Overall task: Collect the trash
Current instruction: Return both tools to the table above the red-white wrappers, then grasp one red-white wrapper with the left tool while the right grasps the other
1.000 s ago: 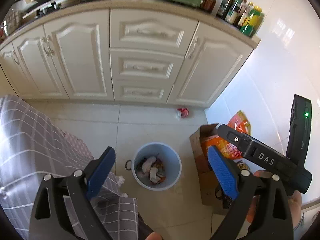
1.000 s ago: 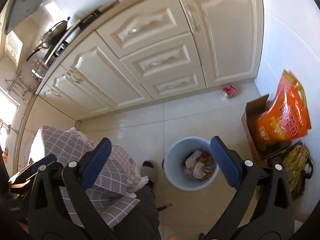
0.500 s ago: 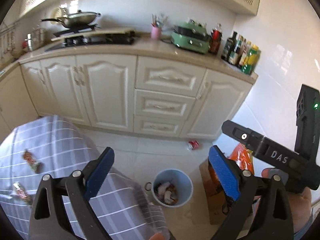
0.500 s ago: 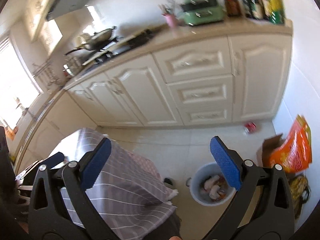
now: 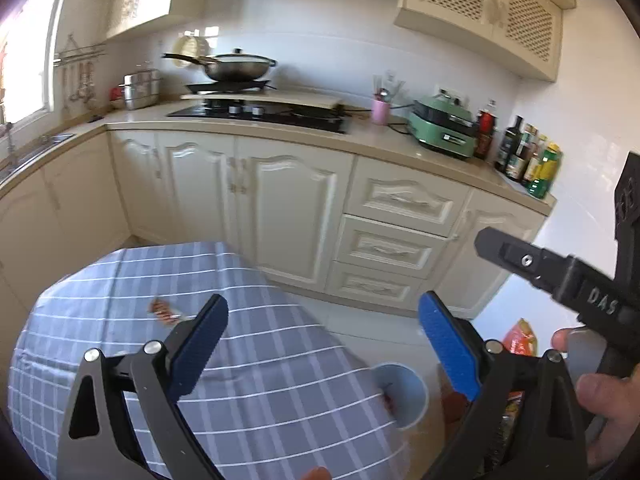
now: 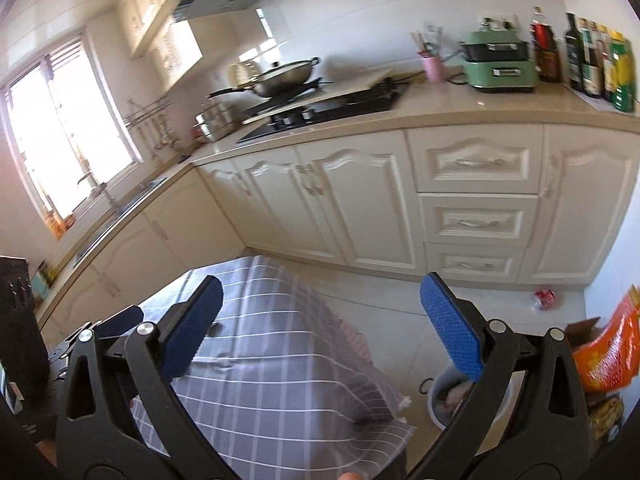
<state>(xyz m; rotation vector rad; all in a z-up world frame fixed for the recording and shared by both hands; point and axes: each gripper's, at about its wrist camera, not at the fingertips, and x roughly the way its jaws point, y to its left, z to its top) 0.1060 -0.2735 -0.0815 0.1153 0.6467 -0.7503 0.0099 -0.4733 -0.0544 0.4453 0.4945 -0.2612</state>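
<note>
On the checked cloth of the desk (image 5: 100,280), toward its left side, lies a small red wrapper (image 5: 163,311), the one piece of trash clearly in reach. The left hand-held gripper (image 5: 320,344) hovers above the cloth just right of it, released, its blue pads wide apart with nothing between them. Further right, past the desk's edge, the pale blue bin (image 5: 404,394) stands on the floor, already holding scraps. My reading is that the step in hand is the move to the next pickup: the left gripper needs to drop and shift left so the wrapper sits between its pads, then clench. The right hand-held gripper (image 6: 320,336) is likewise released and empty, held level over the desk's right corner and pointing toward the cabinets; a crushed red can (image 6: 545,296) lies on the floor by the cabinet base.
</note>
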